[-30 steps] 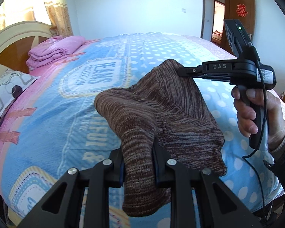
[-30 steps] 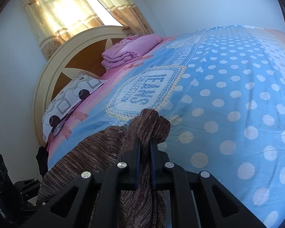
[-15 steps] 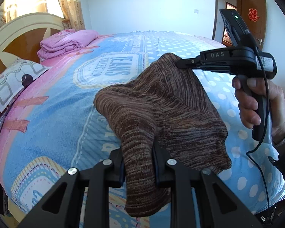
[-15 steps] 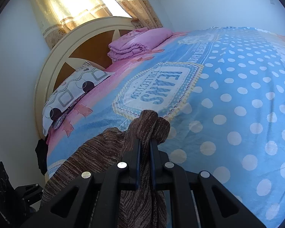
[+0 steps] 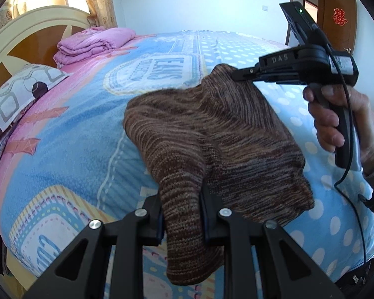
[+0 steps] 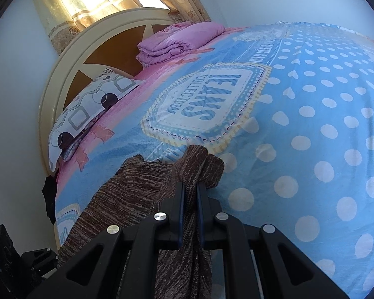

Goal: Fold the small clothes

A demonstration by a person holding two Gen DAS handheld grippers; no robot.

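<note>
A brown striped knit garment (image 5: 212, 134) hangs stretched between both grippers above the bed. My left gripper (image 5: 180, 206) is shut on a thick bunched corner of it, and a loose end droops below the fingers. In the left wrist view the right gripper (image 5: 236, 76), held by a hand (image 5: 336, 122), pinches the far corner. The right wrist view shows my right gripper (image 6: 190, 194) shut on a gathered fold of the knit garment (image 6: 137, 194), which trails down to the left. The cloth hides the pads of both grippers.
A blue polka-dot bedspread (image 6: 311, 124) with a printed label patch (image 5: 157, 72) covers the bed below. A folded pink blanket (image 5: 92, 44) and a patterned pillow (image 5: 20, 92) lie near the cream and brown headboard (image 6: 69, 69). A wooden door (image 5: 339, 27) stands at the far right.
Both grippers have carried the garment toward the headboard and slightly lower over the bed. Their hold on the cloth is unchanged.
</note>
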